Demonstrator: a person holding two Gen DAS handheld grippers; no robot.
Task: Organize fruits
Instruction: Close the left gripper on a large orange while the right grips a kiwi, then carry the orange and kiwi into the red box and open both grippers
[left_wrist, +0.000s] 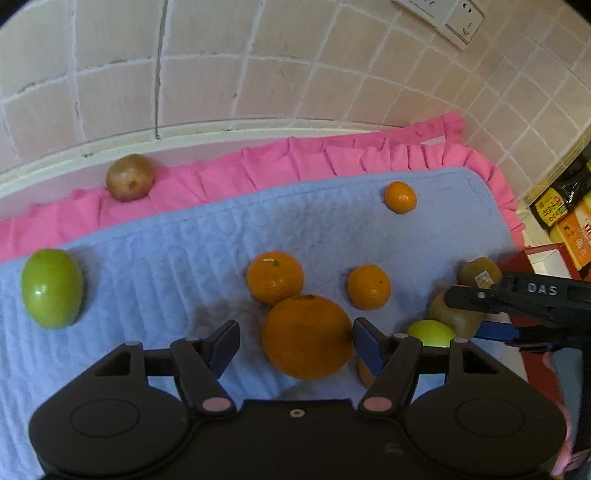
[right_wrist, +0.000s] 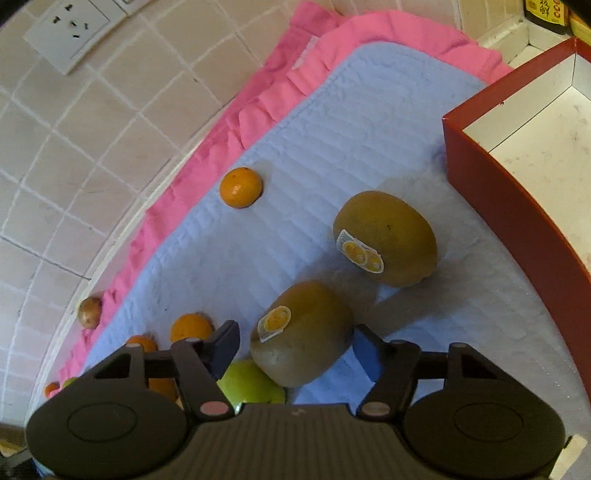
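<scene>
A large orange lies on the blue mat between the jaws of my left gripper. The right pad touches its side; a gap shows at the left pad, so the jaws are open. My right gripper straddles a stickered kiwi. Its right pad is at the kiwi's edge and a small gap remains on the left. A finger of the right gripper shows at the left wrist view's right edge. A second stickered kiwi lies just beyond.
Two mandarins sit right behind the orange, a smaller one farther back. Green apples lie at far left and under the right gripper. A brown fruit rests on the pink cloth. A red box stands open on the right.
</scene>
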